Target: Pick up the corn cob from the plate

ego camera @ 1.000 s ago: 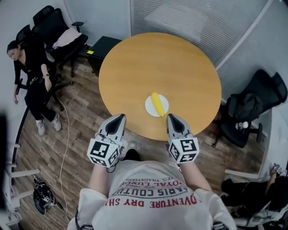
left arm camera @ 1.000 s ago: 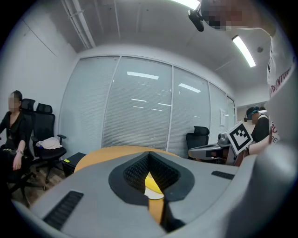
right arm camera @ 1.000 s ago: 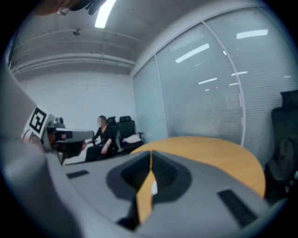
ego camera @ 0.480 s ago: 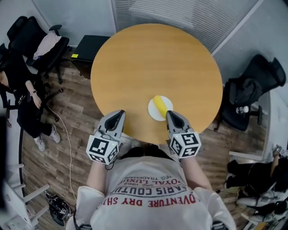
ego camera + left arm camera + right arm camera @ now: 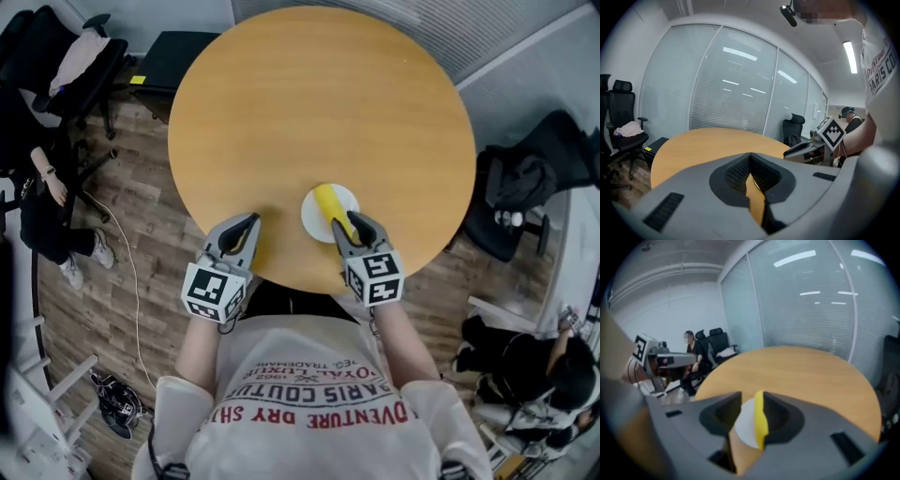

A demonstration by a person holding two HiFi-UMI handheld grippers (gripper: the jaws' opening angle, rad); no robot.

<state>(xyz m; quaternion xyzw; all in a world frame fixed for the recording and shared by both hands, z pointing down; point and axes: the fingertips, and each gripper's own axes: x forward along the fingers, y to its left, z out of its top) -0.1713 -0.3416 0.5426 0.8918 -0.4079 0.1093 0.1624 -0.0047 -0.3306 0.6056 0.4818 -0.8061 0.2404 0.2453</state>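
A yellow corn cob (image 5: 328,202) lies on a small white plate (image 5: 310,215) near the front edge of the round wooden table (image 5: 319,103). My right gripper (image 5: 352,225) hovers over the plate's near rim and points at the cob. Its jaws have just been opening and nothing is between them. In the right gripper view the cob (image 5: 760,425) and plate (image 5: 744,427) show through the gap just ahead of the right gripper (image 5: 751,400). My left gripper (image 5: 246,228) is over the table's edge left of the plate, with its tips touching and nothing held, as the left gripper view shows the left gripper (image 5: 750,157).
Black office chairs stand at the left (image 5: 66,66) and right (image 5: 534,183) of the table. A person (image 5: 42,192) sits at the far left and another (image 5: 530,375) at the lower right. A black case (image 5: 173,56) lies behind the table. A cable (image 5: 131,281) trails on the floor.
Both grippers have come forward and down over the table's near edge. The right gripper's jaws have opened and now reach the plate. The table fills more of the head view.
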